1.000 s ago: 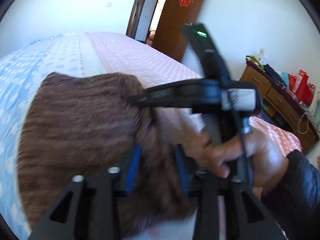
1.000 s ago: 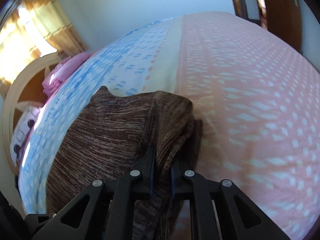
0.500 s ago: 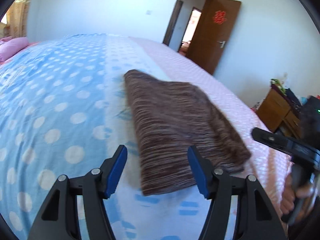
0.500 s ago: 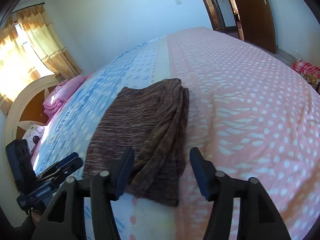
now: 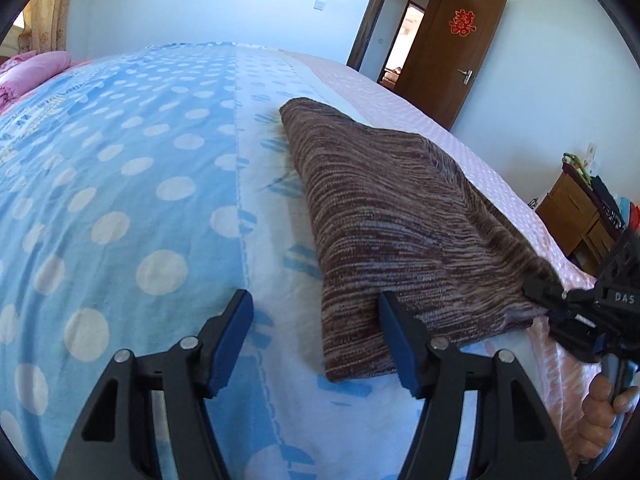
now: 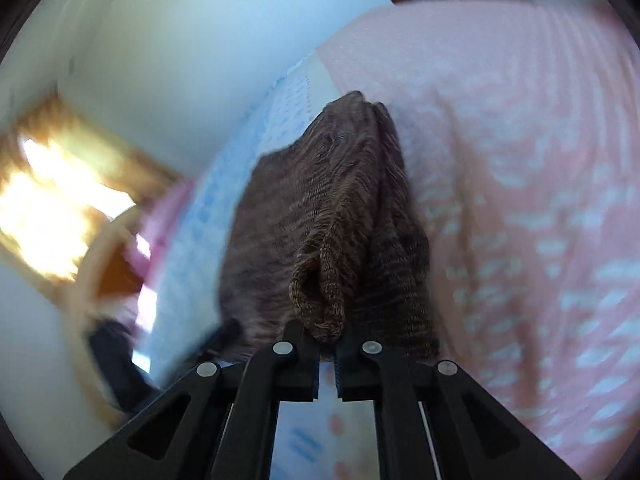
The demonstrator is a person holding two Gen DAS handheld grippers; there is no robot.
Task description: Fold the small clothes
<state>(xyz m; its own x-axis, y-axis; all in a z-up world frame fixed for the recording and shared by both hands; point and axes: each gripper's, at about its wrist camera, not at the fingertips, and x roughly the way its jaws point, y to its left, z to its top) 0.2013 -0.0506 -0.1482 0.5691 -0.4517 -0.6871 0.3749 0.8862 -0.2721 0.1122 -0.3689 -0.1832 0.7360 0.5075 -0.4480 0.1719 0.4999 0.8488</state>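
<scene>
Left wrist view was bright, sharp, daylit; fisheye bent bed [image 5: 132,184] and door [image 5: 452,52] toward dark corners. Right wrist view was motion-blurred; window [image 6: 44,216] at left blown out to white-orange glare; knit cloth [image 6: 332,232] was sharpest near centre, shaded.

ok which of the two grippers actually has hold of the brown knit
The right gripper: its jaws are pinched shut on a bunched edge of the brown knit garment. The left gripper is open, gripping nothing.
</scene>
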